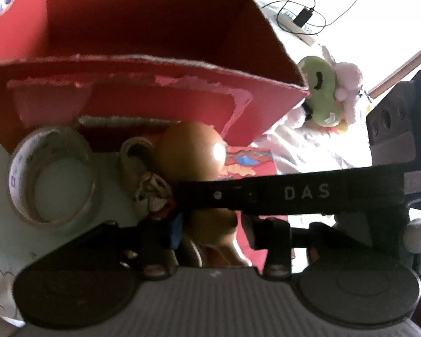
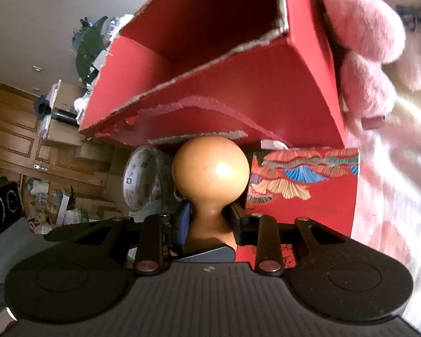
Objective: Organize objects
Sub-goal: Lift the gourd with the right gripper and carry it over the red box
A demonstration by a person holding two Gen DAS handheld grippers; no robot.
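Tan gourd-shaped wooden piece (image 2: 210, 174) clamped at its neck by both the right gripper (image 2: 210, 219) and the left gripper (image 1: 213, 230), not yet inside the open, seemingly empty torn red cardboard box (image 2: 238, 95); clear tape roll (image 1: 52, 179) also outside.

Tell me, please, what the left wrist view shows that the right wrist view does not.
Only the left wrist view shows the green plush toy, the black charger with its cable, and a black bar marked DAS crossing in front.

Only the right wrist view shows wooden cabinets, a cluttered shelf, and the right hand-held gripper shut on the neck of the wooden gourd.

Both show the open red box, the gourd, the tape roll, the patterned red box and a pink plush.
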